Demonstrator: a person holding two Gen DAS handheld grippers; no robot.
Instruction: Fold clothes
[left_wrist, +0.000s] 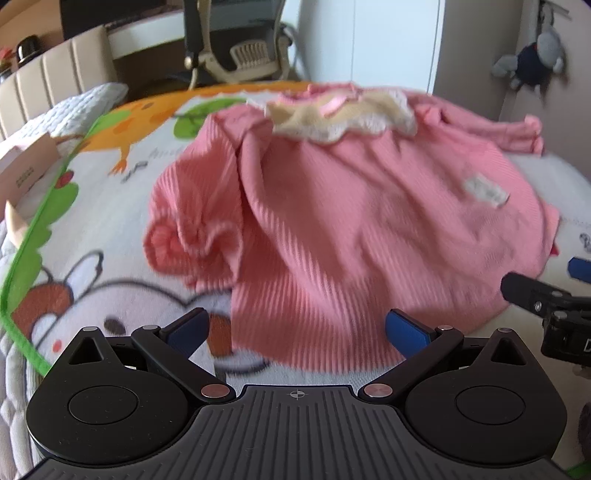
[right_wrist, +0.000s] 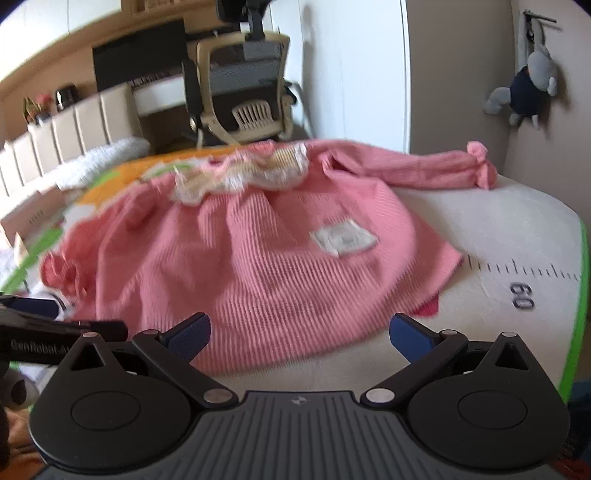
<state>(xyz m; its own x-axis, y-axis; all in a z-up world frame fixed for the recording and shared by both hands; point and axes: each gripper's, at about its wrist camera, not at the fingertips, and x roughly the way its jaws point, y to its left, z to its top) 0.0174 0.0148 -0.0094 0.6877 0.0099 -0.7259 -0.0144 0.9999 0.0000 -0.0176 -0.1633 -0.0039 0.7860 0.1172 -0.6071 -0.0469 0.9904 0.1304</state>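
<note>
A pink ribbed top (left_wrist: 351, 221) with a cream lace collar (left_wrist: 343, 118) lies spread on a cartoon-print blanket (left_wrist: 110, 206). Its left sleeve (left_wrist: 192, 221) is bunched beside the body, and a white label (left_wrist: 484, 190) shows on the fabric. My left gripper (left_wrist: 297, 334) is open just above the near hem, nothing between its blue pads. In the right wrist view the same top (right_wrist: 266, 258) has its right sleeve (right_wrist: 417, 168) stretched out to the far right. My right gripper (right_wrist: 299, 334) is open at the hem too, empty.
An office chair (right_wrist: 243, 92) and a desk stand beyond the bed. A padded headboard (right_wrist: 74, 125) runs along the left. A grey plush toy (right_wrist: 524, 88) hangs on the right wall. A ruler print with "60" (right_wrist: 521, 295) marks the blanket's right edge. A cardboard box (left_wrist: 26, 166) sits far left.
</note>
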